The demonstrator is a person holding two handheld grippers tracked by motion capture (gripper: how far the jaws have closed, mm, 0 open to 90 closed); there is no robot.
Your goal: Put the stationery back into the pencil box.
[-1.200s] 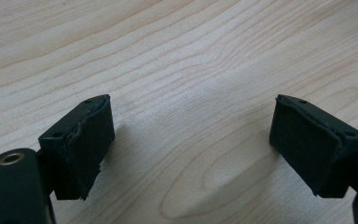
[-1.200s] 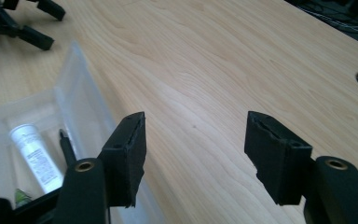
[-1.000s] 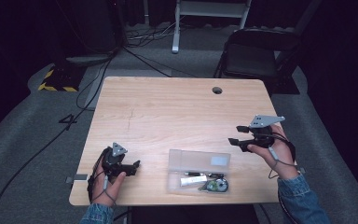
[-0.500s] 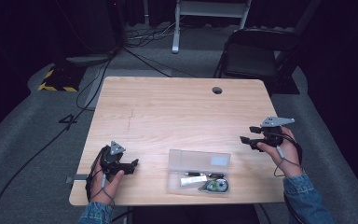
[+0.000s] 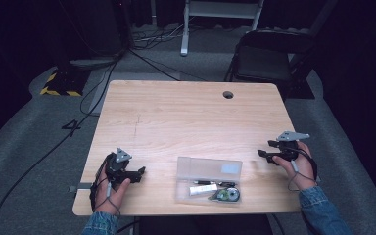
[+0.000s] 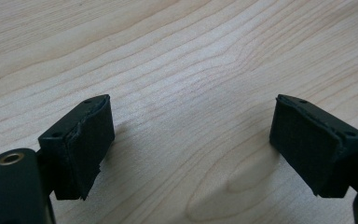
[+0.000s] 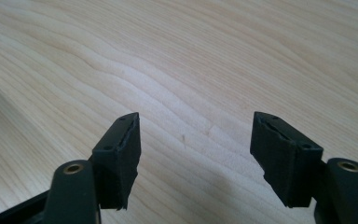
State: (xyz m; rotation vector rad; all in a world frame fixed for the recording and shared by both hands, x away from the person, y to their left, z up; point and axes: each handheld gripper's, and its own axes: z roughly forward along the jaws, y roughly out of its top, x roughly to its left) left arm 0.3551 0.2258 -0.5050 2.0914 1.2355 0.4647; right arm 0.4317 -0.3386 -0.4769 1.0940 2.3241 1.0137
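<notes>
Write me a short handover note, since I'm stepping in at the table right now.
Left hand-held gripper: open, empty, low over the table left of the clear plastic case.
Right hand-held gripper: jaws have just been opening, nothing between them, right of the case.
The case lies shut near the front edge, with a white tube, a tape roll and a pen inside.
Done: nothing visible.
Left: likely grasp and open the case.
</notes>
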